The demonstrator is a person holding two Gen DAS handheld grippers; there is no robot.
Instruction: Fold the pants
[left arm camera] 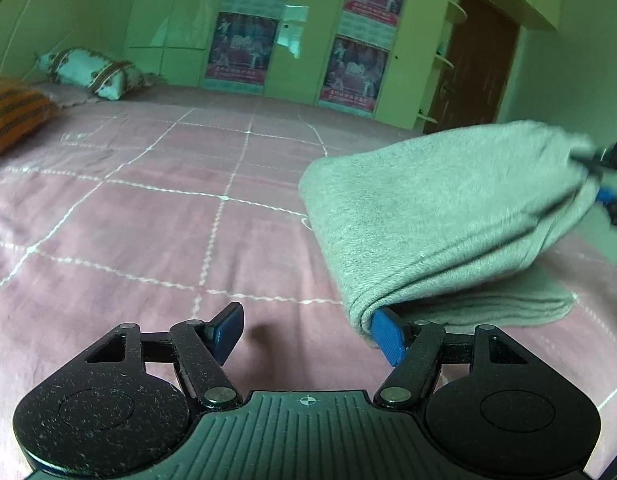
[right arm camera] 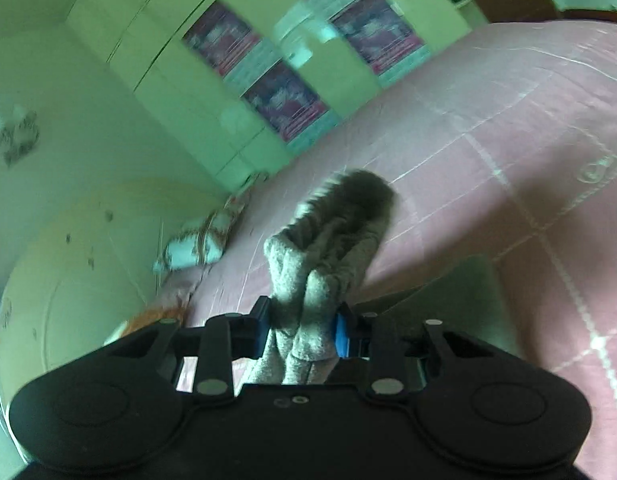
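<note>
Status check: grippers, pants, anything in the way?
Right gripper shut on bunched grey pants. Left gripper open, one finger under the fold. Bed ahead, pillows far off.

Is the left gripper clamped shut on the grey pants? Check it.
No: the left gripper stands open, only one blue finger tucked under the pants.

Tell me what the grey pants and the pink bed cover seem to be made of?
The grey pants look like soft, matte knit fleece: fuzzy surface, thick limp folds. The pink bed cover looks like smooth woven cloth, perhaps quilted: pale stitched lines form squares.
</note>
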